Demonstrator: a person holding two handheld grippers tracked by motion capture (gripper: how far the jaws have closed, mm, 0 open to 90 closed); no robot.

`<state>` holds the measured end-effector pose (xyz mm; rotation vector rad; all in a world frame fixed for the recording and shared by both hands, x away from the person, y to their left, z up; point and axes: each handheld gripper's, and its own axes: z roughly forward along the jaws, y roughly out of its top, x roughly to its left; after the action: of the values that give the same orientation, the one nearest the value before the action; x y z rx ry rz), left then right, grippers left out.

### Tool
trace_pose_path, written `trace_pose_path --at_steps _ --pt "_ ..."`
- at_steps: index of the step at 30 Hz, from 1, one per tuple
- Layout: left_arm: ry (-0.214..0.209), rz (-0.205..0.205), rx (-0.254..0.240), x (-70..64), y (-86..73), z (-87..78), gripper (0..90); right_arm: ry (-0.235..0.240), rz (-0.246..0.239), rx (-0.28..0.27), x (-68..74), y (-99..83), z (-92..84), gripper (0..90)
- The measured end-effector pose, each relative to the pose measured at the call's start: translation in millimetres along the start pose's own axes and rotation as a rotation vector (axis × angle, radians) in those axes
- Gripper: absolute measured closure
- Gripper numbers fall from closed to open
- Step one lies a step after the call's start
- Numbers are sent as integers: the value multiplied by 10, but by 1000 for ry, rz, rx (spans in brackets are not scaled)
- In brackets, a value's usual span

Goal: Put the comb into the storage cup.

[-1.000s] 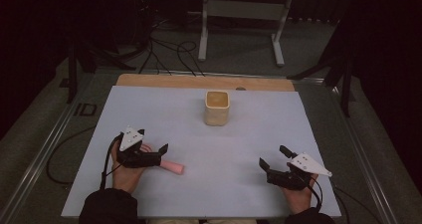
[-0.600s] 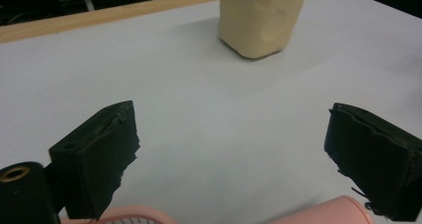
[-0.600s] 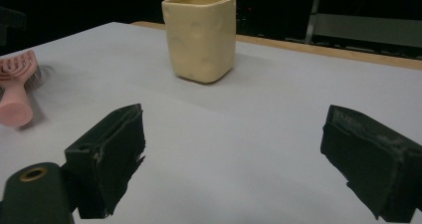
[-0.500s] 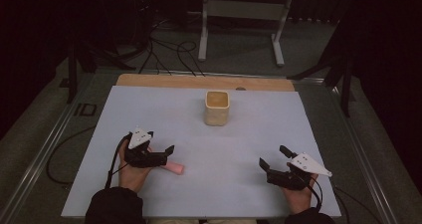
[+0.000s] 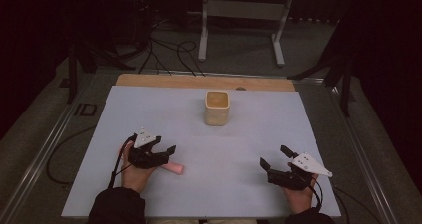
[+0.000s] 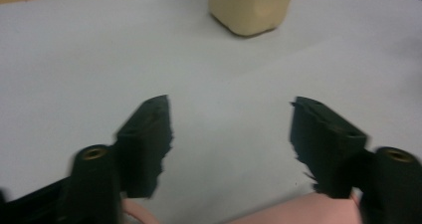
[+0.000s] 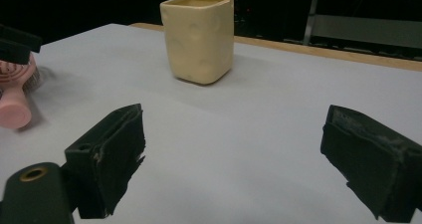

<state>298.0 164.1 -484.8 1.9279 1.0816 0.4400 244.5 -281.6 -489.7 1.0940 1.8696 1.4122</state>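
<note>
One pink hairbrush point(image 5: 173, 168), round-ended handle, left fingers point(image 6: 149, 134) closing around it, right fingers point(image 7: 107, 157) apart.

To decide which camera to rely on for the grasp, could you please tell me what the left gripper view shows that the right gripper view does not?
Left gripper view: the pink brush lies low between the jaws of the left hand-held gripper, which have just been closing, no pad visibly pressing it. Right gripper view: the open rim of the cream cup, the brush's ringed head at far left, and the right hand-held gripper, jaws wide apart over bare table. Both: the cup standing upright on the white table.
</note>
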Motion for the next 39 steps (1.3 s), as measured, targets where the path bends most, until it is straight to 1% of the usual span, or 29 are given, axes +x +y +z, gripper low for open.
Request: trace_pose_path --at_steps 2,3,4,7,8,9,10,11,13,14,15,16,17,19,25,28,30,32,34,36,39 --pt "-3 -5 16 -5 -22 21 442 0 3 0 2 1 -1 101" --pt "-3 -5 16 -5 -22 21 477 0 3 0 1 1 -1 101" --pt "-4 -5 24 -8 -31 29 477 0 3 0 1 1 -1 101" --pt "-21 -1 44 -11 -66 48 576 -1 2 1 1 1 -2 101" --pt "-28 -1 59 -13 -89 57 642 -1 1 1 1 1 -1 101" --pt "-28 -1 59 -13 -89 57 679 -1 1 1 1 1 -1 101" --pt "-40 -4 77 -9 -111 63 717 -1 0 1 -1 1 -1 101" --pt "-44 -9 83 -7 -122 67 756 -1 2 1 1 1 -2 101" --pt "-50 -11 93 -3 -134 68 823 -1 1 1 -1 0 -2 101" --pt "-52 -12 101 0 -147 70 823 -1 1 1 -1 0 -2 101" --pt "-54 -16 112 2 -165 73 890 0 4 -1 -2 1 -3 101" --pt "-62 -19 127 6 -188 72 895 -1 3 -1 -2 1 -3 101" --pt "-62 -19 127 6 -188 72 897 -1 4 -1 -2 1 -3 101" --pt "-65 -11 157 7 -217 59 899 -1 4 -1 -3 2 -4 101" --pt "-72 -18 173 23 -255 -8 900 -4 5 0 -5 3 -9 101" --pt "-68 -21 182 46 -285 -59 900 -4 3 0 -8 3 -10 102" --pt "-63 -22 189 67 -302 -101 900 -5 4 0 -7 2 -9 101" --pt "-59 -27 193 101 -323 -178 900 -6 3 0 -9 3 -10 102" --pt "-60 -31 193 113 -331 -203 900 -6 4 0 -11 3 -10 102" --pt "-59 -31 206 142 -347 -279 900 -4 5 0 -10 2 -8 101" --pt "-57 -30 211 148 -351 -300 900 -3 7 0 -7 2 -7 101"
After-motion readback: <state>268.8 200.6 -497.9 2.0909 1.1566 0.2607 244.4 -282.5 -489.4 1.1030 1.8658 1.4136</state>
